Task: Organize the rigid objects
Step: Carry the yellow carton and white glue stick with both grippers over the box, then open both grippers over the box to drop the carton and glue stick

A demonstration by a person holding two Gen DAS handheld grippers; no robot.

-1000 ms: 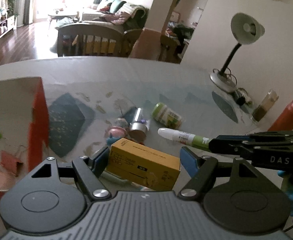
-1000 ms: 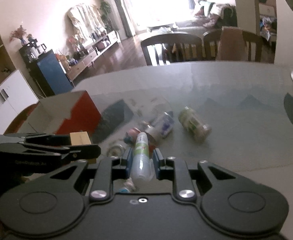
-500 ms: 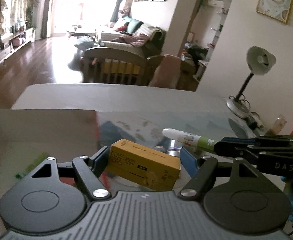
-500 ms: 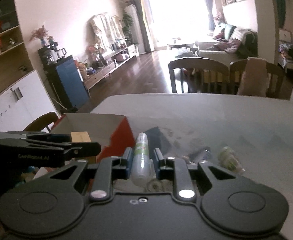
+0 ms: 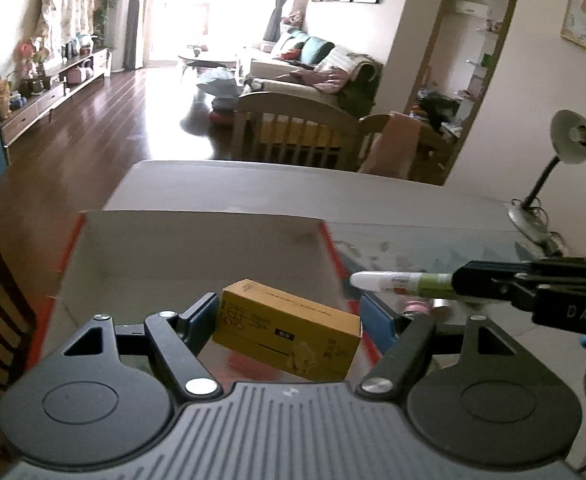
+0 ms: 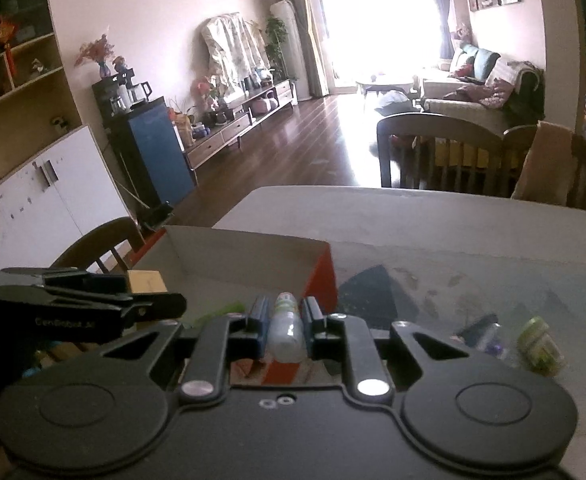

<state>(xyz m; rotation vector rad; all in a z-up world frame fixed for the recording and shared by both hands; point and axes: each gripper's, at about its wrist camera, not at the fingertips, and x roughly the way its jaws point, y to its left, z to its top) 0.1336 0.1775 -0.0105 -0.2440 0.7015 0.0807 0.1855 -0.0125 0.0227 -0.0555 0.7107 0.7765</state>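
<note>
Two tongs are in view, each clamped on its own thing. In the left wrist view the left tongs (image 5: 289,314) sit at lower centre, their blue pads pressed on the two ends of a yellow carton (image 5: 289,330) that lies crosswise and tilted, its right end lower. The carton hangs over the open red-sided cardboard box (image 5: 197,248), which fills the middle of that frame on the grey surface (image 5: 253,180). At the right edge of the same frame the right tongs (image 5: 459,282) reach in sideways, closed tight on a white and green tube (image 5: 397,281) whose white cap end points left, just short of the box's right wall.

In the right wrist view the right tongs (image 6: 286,312) sit at lower centre, with the tube (image 6: 286,326) held lengthwise between the pads and pointing away from the camera, over the near right corner of the box (image 6: 249,256). At middle left the left tongs (image 6: 161,300) enter from the side, the end of the carton (image 6: 146,281) showing between their fingers. Something green lies inside the box, too blurred to name.

At lower right of that frame a green-labelled bottle (image 6: 541,346) and a small dark bottle (image 6: 489,334) lie on their sides on the surface, near each other and well apart from the box.
</note>
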